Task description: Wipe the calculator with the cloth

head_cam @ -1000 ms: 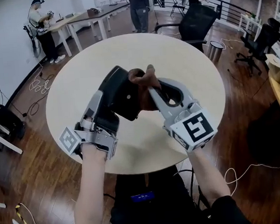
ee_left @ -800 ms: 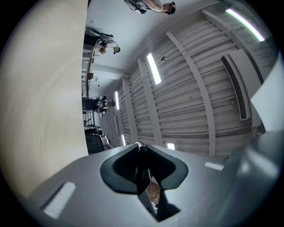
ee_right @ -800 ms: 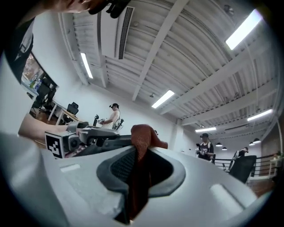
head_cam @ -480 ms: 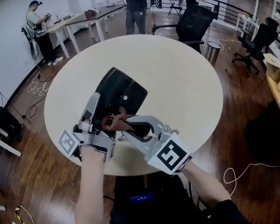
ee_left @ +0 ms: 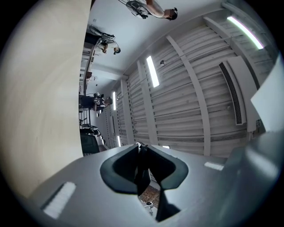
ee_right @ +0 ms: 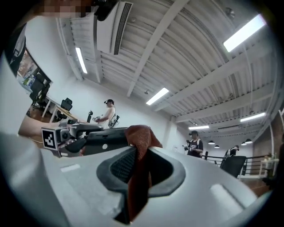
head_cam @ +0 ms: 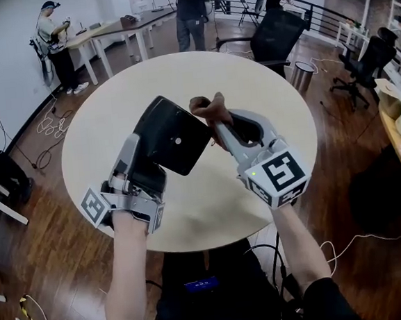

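Since the earlier frame the right gripper (head_cam: 220,127) has swept its cloth (head_cam: 206,108) from the calculator's (head_cam: 170,134) near end, beside the left gripper (head_cam: 144,166), up to its far right edge.

Head view: the calculator hangs tilted above the table (head_cam: 271,94), dark back up, with the cloth touching its edge.

Left gripper view: the jaws are clamped on the calculator (ee_left: 142,170), seen edge-on, with the table at left.

Right gripper view: the jaws pinch the cloth (ee_right: 141,135), and its bunched top meets the calculator (ee_right: 106,138).
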A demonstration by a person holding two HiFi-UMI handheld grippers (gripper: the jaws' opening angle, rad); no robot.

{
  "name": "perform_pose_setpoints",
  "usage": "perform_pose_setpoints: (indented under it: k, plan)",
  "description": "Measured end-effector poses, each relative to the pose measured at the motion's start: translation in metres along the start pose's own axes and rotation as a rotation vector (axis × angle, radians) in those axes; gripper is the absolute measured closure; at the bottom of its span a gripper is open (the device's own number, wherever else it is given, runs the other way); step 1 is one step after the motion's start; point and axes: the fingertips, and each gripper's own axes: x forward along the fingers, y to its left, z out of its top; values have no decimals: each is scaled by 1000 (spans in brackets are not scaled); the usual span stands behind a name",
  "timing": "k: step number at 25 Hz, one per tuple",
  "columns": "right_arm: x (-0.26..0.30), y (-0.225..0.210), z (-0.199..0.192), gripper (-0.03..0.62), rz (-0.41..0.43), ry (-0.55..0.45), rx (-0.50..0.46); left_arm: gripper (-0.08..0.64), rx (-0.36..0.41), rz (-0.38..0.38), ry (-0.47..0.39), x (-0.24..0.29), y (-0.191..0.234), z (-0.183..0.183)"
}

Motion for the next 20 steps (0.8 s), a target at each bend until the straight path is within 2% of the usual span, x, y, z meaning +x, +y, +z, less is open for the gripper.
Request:
perform_pose_setpoints:
  k: [5, 10, 12, 13, 15, 18, 20]
  plan:
    - [2, 61, -23, 541, 90, 67, -51, 497, 29, 23, 3, 0, 3, 0]
    - [-7, 136, -41, 543, 326, 123, -77, 495, 44, 33, -16, -2, 7, 6]
    - [-13, 137, -35, 542, 363, 106, -50, 497, 43, 30, -19, -2, 7, 6]
    - [-14, 126, -28, 543, 350, 89, -13, 499, 42, 30, -21, -2, 7, 6]
    - [-14, 88, -12, 543, 251, 45, 46, 499, 42, 31, -18, -2, 7, 5]
    - [-5, 33, 9, 543, 59, -4, 29, 499, 42, 28, -2, -2, 5, 2]
    - [4, 21, 16, 541, 3, -10, 22, 499, 42, 25, 9, -2, 3, 0]
